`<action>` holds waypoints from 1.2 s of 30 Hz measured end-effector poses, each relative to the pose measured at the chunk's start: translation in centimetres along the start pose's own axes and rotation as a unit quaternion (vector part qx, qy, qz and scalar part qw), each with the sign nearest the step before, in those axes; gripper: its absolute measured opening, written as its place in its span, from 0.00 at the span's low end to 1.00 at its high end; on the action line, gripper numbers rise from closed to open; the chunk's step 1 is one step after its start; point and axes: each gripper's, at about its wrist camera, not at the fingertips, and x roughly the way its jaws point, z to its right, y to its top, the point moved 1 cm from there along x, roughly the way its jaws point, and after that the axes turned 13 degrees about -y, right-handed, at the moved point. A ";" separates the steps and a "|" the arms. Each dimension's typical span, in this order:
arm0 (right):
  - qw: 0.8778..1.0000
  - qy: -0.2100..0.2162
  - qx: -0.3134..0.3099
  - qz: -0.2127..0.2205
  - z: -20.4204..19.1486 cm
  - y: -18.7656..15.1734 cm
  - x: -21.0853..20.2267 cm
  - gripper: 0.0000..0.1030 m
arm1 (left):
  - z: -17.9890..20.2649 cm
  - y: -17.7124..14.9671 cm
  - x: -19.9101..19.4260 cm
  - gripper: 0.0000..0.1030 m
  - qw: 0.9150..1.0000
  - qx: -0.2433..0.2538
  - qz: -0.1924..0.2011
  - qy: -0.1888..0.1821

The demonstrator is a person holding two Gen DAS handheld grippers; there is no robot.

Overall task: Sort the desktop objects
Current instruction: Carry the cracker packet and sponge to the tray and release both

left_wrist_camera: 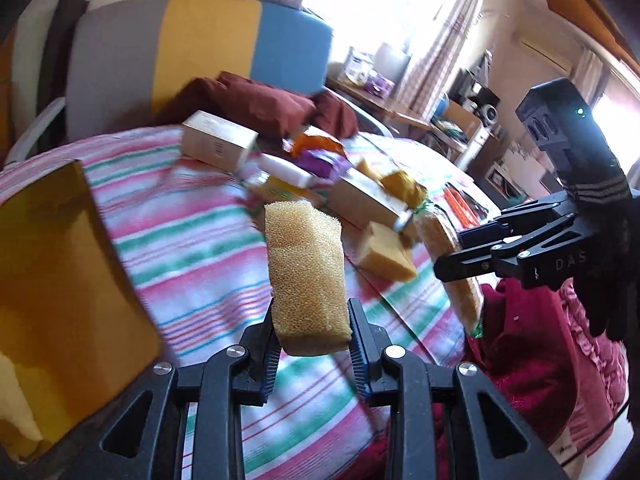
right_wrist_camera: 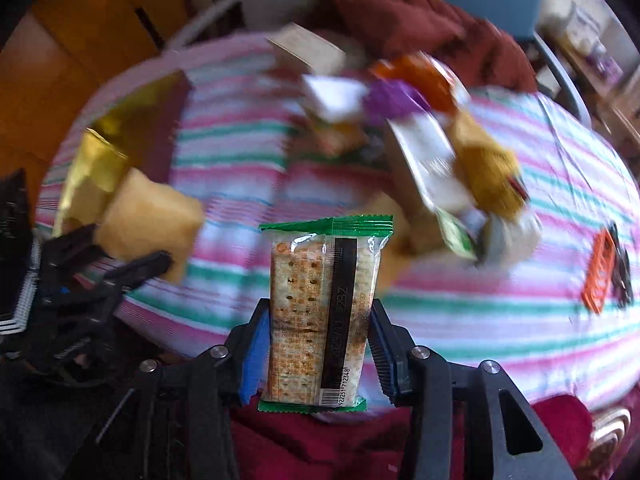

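My left gripper (left_wrist_camera: 312, 320) is shut on a yellow sponge (left_wrist_camera: 306, 272) and holds it upright above the striped cloth. It also shows in the right wrist view (right_wrist_camera: 132, 256), with the sponge (right_wrist_camera: 150, 218) near a gold box (right_wrist_camera: 120, 140). My right gripper (right_wrist_camera: 316, 328) is shut on a cracker packet with green ends (right_wrist_camera: 320, 312). In the left wrist view the right gripper (left_wrist_camera: 444, 268) holds the packet (left_wrist_camera: 452, 264) over the table's right edge. A pile of boxes, packets and sponges (left_wrist_camera: 320, 176) lies in the table's middle.
A striped cloth (left_wrist_camera: 180, 216) covers the round table. A gold box (left_wrist_camera: 52, 280) stands at the left. A chair with a red cloth (left_wrist_camera: 256, 100) stands behind. An orange item (right_wrist_camera: 600, 276) lies at the right. Red fabric (left_wrist_camera: 528, 352) lies below the table's edge.
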 end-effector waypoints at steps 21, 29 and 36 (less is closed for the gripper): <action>0.984 0.110 -0.124 0.058 -22.9 9.7 6.3 0.46 | -16.1 0.3 -17.0 0.29 0.957 -0.112 0.108 0.243; 0.985 0.103 -0.138 0.001 -28.6 10.2 12.1 0.46 | -21.0 -2.0 -17.2 0.29 0.944 -0.165 0.098 0.268; 0.984 0.097 -0.144 -0.030 -30.3 8.8 14.6 0.46 | -22.0 -3.1 -16.0 0.29 0.941 -0.173 0.086 0.277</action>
